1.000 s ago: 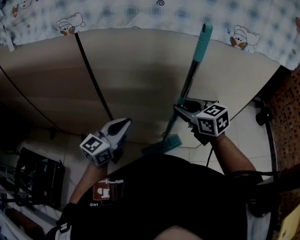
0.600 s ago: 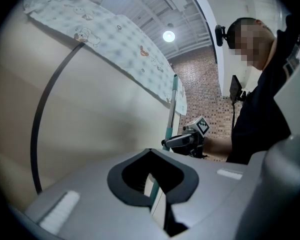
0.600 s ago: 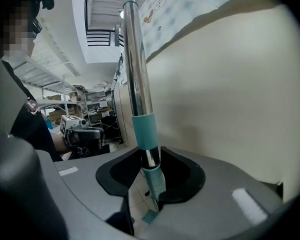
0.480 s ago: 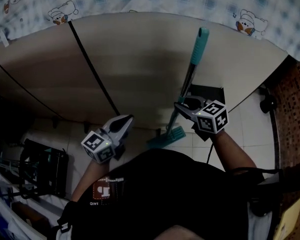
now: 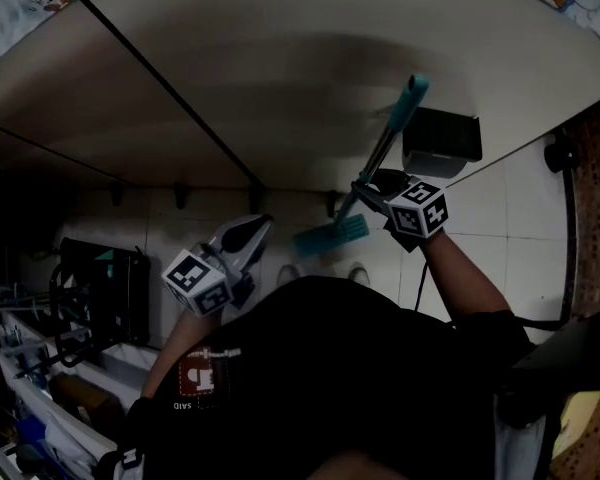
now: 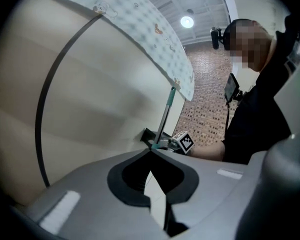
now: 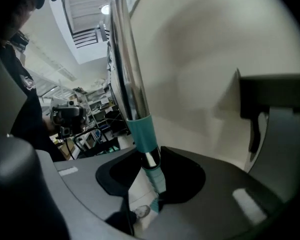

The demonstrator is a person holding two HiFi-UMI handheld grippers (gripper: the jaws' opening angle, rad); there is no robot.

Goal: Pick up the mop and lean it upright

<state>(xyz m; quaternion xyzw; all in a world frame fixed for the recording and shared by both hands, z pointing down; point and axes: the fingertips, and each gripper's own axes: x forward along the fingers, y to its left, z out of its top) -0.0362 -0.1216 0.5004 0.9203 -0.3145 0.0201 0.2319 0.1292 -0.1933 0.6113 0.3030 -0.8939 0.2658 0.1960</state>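
The mop (image 5: 380,153) slants in front of the beige panel (image 5: 230,88), teal grip toward 1 o'clock, teal head (image 5: 330,236) toward 7 o'clock over the tiled floor (image 5: 500,208). The right hand-held gripper (image 5: 372,190) is clamped on its shaft near the head. The left hand-held gripper (image 5: 255,230), at 8 o'clock of it, has its jaws together, empty.

We wore a black short-sleeved top (image 5: 340,368) with a small reddish patch (image 5: 202,376) printed in white on the left of the chest. The left gripper (image 5: 261,223) and right gripper (image 5: 364,186) had smooth grey shells and black jaw linings. Each carried a cube of black-and-white square markers, the left cube (image 5: 197,283) and the right cube (image 5: 417,211). A thin dark cable (image 5: 419,288) trailed from the right one.
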